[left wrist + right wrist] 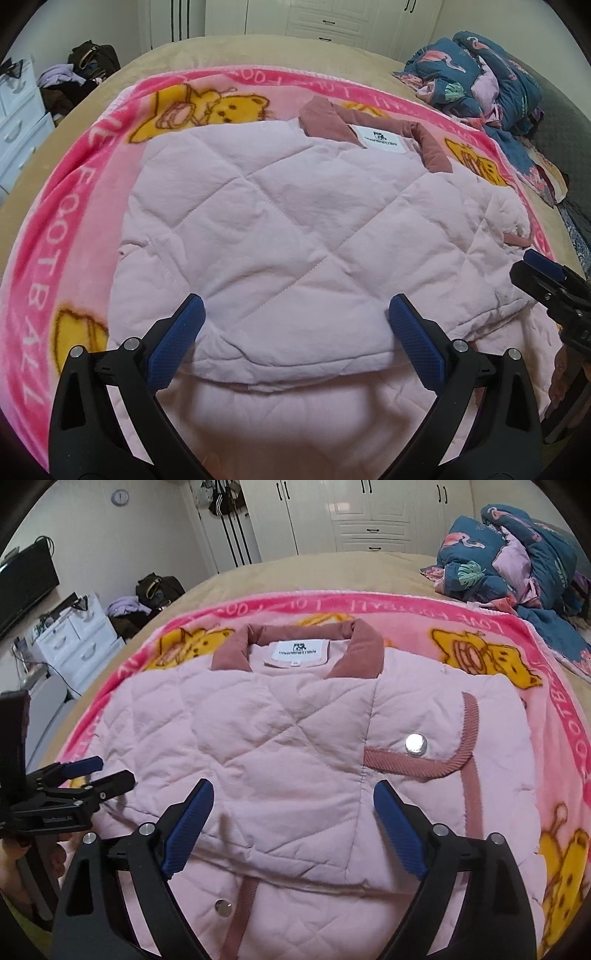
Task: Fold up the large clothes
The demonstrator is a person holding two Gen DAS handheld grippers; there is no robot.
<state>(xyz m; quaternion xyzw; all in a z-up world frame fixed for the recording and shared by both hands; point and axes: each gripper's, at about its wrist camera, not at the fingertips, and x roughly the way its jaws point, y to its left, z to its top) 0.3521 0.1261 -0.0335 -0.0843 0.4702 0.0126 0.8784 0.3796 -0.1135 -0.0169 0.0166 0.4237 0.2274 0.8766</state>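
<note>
Both gripper pairs (295, 325) (293, 805) released, spread above folded jacket's (280, 746) near edge.

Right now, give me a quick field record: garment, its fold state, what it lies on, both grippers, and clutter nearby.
garment: pink quilted jacket, dusty-rose collar at the far end, white label visible
fold state: sides folded in over the middle; bottom hem not yet folded up
surface: pink cartoon blanket on a tan bed
left gripper: open, over the near edge of the jacket, nothing held
right gripper: open, over the near edge, nothing held
clutter: blue patterned bedding heaped at the far right corner
</note>
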